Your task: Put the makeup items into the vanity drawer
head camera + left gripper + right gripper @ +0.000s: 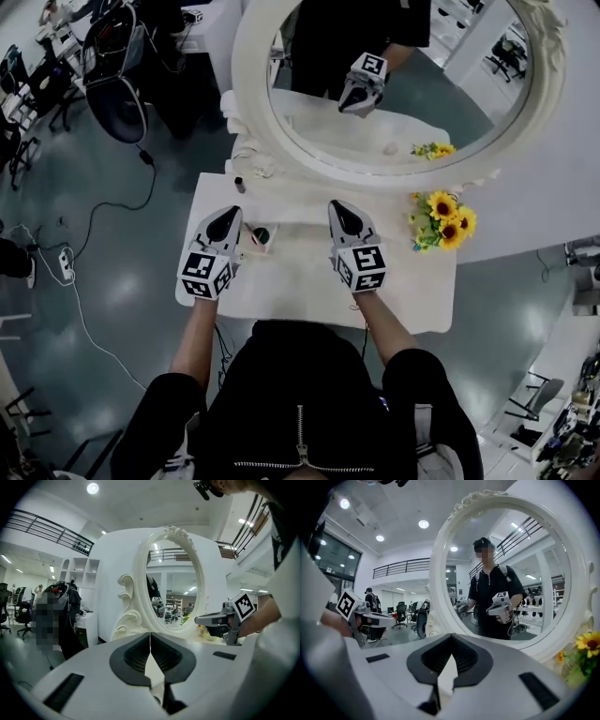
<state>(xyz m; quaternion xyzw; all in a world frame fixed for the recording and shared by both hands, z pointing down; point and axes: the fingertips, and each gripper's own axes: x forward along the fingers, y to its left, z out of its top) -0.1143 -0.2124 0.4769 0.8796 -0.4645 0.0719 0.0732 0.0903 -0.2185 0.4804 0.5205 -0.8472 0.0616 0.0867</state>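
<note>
Now the left gripper [225, 220] and right gripper [343, 214] hover over the table [412, 291], jaws closed, empty. A bottle [240, 184] stands upright far left, by the mirror [246, 75]. Just right of the left gripper lies a makeup item [260, 235], partly hidden; its axis is unclear.

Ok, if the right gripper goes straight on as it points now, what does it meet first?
The right gripper would most likely meet the mirror, low down near its white frame. The stretch of table between looks free in the head view; frame or glass first, I cannot tell.
</note>
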